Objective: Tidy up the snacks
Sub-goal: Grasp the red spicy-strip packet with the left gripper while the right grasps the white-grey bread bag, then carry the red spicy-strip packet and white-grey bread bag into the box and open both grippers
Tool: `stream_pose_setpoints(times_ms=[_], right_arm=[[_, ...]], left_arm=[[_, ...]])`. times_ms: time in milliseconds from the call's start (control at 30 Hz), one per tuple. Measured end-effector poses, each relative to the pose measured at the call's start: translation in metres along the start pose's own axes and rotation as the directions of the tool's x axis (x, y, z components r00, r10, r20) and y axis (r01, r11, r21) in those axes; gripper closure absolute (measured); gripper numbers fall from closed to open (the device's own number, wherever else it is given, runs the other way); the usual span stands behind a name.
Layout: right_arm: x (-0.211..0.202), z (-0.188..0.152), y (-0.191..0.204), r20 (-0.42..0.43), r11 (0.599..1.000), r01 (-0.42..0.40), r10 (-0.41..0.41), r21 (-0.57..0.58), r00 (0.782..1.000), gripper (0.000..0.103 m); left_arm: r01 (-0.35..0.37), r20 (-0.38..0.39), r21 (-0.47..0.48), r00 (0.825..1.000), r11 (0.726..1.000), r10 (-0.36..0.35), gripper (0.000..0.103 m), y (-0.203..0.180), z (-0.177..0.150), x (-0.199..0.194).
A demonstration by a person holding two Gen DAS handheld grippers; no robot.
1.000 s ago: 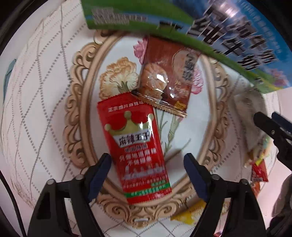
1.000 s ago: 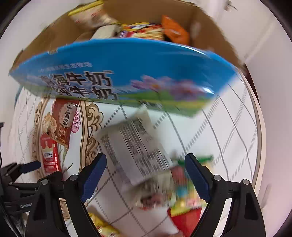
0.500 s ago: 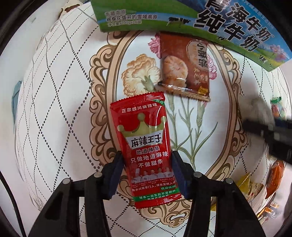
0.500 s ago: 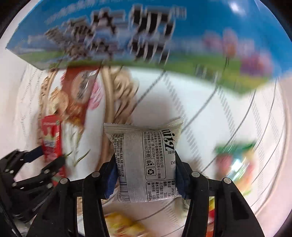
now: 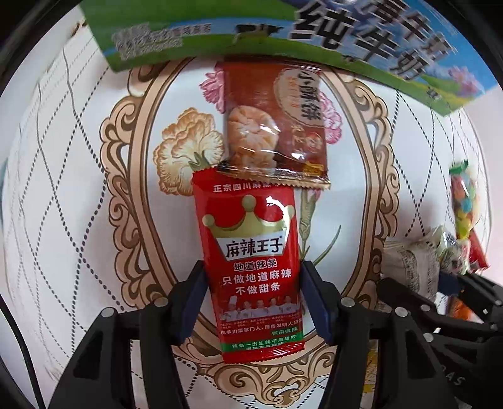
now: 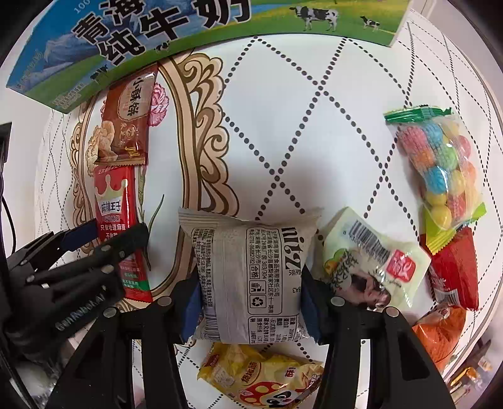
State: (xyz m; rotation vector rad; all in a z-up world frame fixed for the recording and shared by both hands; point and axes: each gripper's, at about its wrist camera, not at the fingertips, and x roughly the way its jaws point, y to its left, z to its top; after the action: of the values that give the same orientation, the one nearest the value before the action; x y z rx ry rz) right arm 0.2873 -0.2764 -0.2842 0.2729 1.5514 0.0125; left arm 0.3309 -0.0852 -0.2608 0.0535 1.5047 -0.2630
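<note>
My left gripper [image 5: 253, 299] is shut on a red spicy-strip packet [image 5: 250, 261] with a gold crown; its top edge tucks under a brown pastry packet [image 5: 276, 126]. My right gripper [image 6: 248, 302] is shut on a grey-white snack packet [image 6: 248, 277], barcode side up. In the right wrist view the left gripper [image 6: 103, 232] holds the red packet [image 6: 118, 204] at left, below the brown packet [image 6: 125, 122]. The right gripper with the grey packet [image 5: 411, 264] shows at the right of the left wrist view.
A blue-green milk carton box [image 6: 151, 41] stands along the far side, also in the left wrist view [image 5: 283, 28]. On the patterned tablecloth [image 6: 283, 110] lie a bag of coloured balls [image 6: 440, 163], a pale packet [image 6: 371, 261], a red packet [image 6: 452, 270], an orange bag [image 6: 440, 330] and a yellow bag [image 6: 261, 377].
Both grippers went from open a second ago to shut on their packets. The red packet's top now sits against the brown packet. The right view has steadied and the box looks farther off.
</note>
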Motion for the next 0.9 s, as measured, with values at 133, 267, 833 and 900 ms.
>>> stream_pose_setpoints(times_ms=[133,267,833,900], right_arm=[[0.008,0.003,-0.001,-0.003,1.0,0.015,-0.015,-0.009,1.0,0.044],[0.024,0.006,0.025,-0.004,0.999,0.04,-0.04,-0.031,0.999,0.045],[-0.023,-0.033,0.05,0.128,0.991,-0.056,0.072,-0.126,0.989,0.05],[-0.044,-0.035,0.051,0.161,0.988,-0.079,0.1,-0.137,0.982,0.05]], left_arm=[[-0.005,-0.007,-0.02,1.0,1.0,0.005,0.046,0.009,0.011,0.001],[-0.068,0.007,-0.014,0.998,0.998,0.068,0.055,0.001,0.015,0.001],[0.017,0.1,-0.027,0.995,1.0,-0.014,0.06,-0.026,-0.047,-0.067],[0.044,0.148,-0.017,0.988,0.999,-0.041,0.06,-0.03,-0.046,-0.095]])
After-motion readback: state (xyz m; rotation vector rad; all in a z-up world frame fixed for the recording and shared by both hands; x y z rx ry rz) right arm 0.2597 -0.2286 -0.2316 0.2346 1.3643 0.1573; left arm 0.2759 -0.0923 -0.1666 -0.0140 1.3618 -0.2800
